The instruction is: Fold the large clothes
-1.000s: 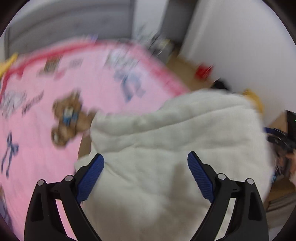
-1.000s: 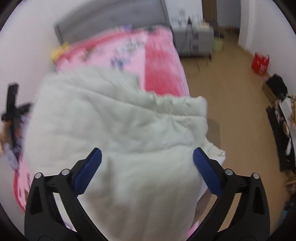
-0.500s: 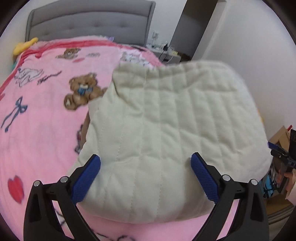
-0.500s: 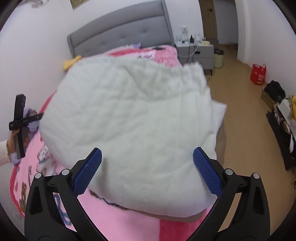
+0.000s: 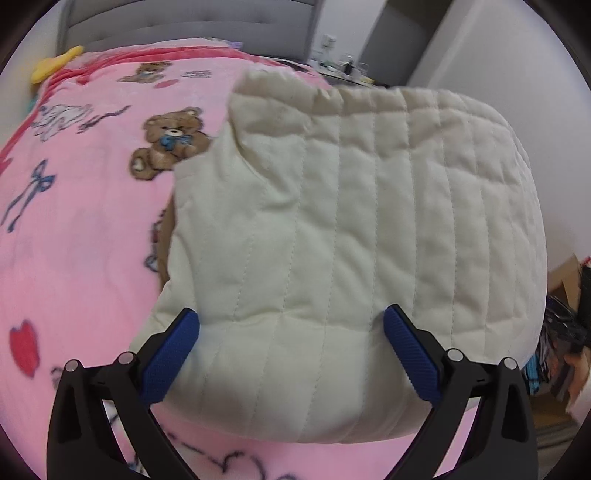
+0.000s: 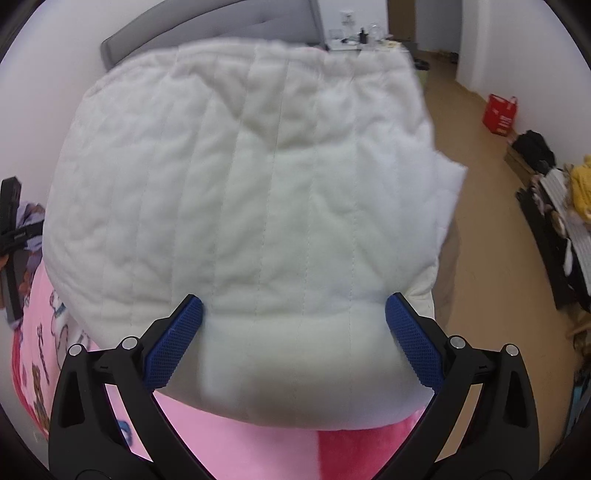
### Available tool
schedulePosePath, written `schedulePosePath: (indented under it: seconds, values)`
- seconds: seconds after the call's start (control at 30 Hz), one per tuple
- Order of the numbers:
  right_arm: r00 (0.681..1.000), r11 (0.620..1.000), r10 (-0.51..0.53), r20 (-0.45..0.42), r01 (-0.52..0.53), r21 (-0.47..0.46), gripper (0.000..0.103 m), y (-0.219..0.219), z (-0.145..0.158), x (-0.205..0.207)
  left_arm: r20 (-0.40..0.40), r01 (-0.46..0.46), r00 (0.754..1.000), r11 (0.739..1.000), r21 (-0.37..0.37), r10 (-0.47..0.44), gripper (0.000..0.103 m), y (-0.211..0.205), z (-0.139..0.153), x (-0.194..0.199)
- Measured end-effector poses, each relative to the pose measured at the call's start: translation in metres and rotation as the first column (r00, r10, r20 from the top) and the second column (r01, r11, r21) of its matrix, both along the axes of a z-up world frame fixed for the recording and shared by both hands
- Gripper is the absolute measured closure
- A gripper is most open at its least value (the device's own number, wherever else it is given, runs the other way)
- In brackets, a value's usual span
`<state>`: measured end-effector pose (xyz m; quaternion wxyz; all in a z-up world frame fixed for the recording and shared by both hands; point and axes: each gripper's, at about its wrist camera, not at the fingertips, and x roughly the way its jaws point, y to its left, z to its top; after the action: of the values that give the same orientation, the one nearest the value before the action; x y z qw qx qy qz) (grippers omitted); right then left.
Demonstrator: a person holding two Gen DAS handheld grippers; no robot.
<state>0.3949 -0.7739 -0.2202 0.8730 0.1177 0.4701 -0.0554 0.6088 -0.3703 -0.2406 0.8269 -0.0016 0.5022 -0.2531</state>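
A cream quilted garment (image 5: 351,240) lies folded in a thick pad on the pink teddy-bear blanket (image 5: 74,240), near the bed's corner. My left gripper (image 5: 291,343) hangs just over its near edge, jaws wide open, the blue pads (image 5: 170,362) resting beside the fabric without pinching it. In the right wrist view the same garment (image 6: 251,184) fills the middle, one corner hanging past the bed edge. My right gripper (image 6: 293,332) stands open over the near fold in the same way.
A grey headboard (image 5: 184,22) closes the bed's far end, with a cluttered nightstand (image 6: 362,37) beside it. Wooden floor (image 6: 480,221) lies to the right with a red bag (image 6: 500,114) and a low shelf of clothes (image 6: 554,206). A yellow toy (image 5: 55,62) sits by the pillows.
The garment has settled from a blurred, moving heap into a flat folded pad on the bed. Both grippers have come down closer to its near edge, still open.
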Motion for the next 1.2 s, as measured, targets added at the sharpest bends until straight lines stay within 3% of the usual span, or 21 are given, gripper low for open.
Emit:
schedulePosePath:
  seconds: [0.2,0.4,0.5,0.6,0.67,0.73,0.8,1.0,1.2]
  values:
    - [0.985,0.982,-0.159,0.068,0.164,-0.089,0.008,0.013,0.049,-0.024,0.017,-0.11,0.994,0.99,-0.087,0.112,0.005,0.008,0.038,-0.033]
    - [0.955,0.954,-0.234,0.182,0.261,-0.144,0.008,0.038,0.102,-0.059,0.052,-0.116,0.991,0.989,-0.093,0.122,0.005,-0.01,0.076,-0.083]
    - [0.931,0.948,-0.26,0.255,0.297,-0.118,0.008,0.048,0.134,-0.078,0.152,-0.055,0.987,0.998,0.015,0.052,0.005,-0.029,0.107,-0.119]
    - [0.907,0.925,-0.277,0.317,0.341,-0.169,0.008,0.069,0.167,-0.104,0.267,-0.037,0.964,0.998,0.06,0.02,0.005,-0.041,0.148,-0.159]
    - [0.915,0.906,-0.254,0.313,0.338,-0.253,0.008,0.088,0.188,-0.113,0.339,-0.08,0.94,0.988,0.132,0.031,0.005,-0.051,0.178,-0.185]
    - [0.922,0.898,-0.242,0.303,0.331,-0.29,0.008,0.105,0.205,-0.124,0.336,-0.074,0.942,0.982,0.176,0.011,0.005,-0.057,0.199,-0.201]
    - [0.932,0.899,-0.234,0.278,0.316,-0.304,0.008,0.118,0.215,-0.131,0.301,-0.026,0.953,0.984,0.179,-0.03,0.005,-0.064,0.22,-0.218]
    - [0.941,0.889,-0.251,0.229,0.317,-0.33,0.008,0.145,0.235,-0.153,0.295,0.029,0.954,0.993,0.116,-0.062,0.005,-0.064,0.266,-0.258]
    - [0.954,0.879,-0.212,0.212,0.28,-0.385,0.008,0.157,0.246,-0.159,0.322,0.044,0.943,0.991,0.126,-0.083,0.005,-0.076,0.275,-0.27]
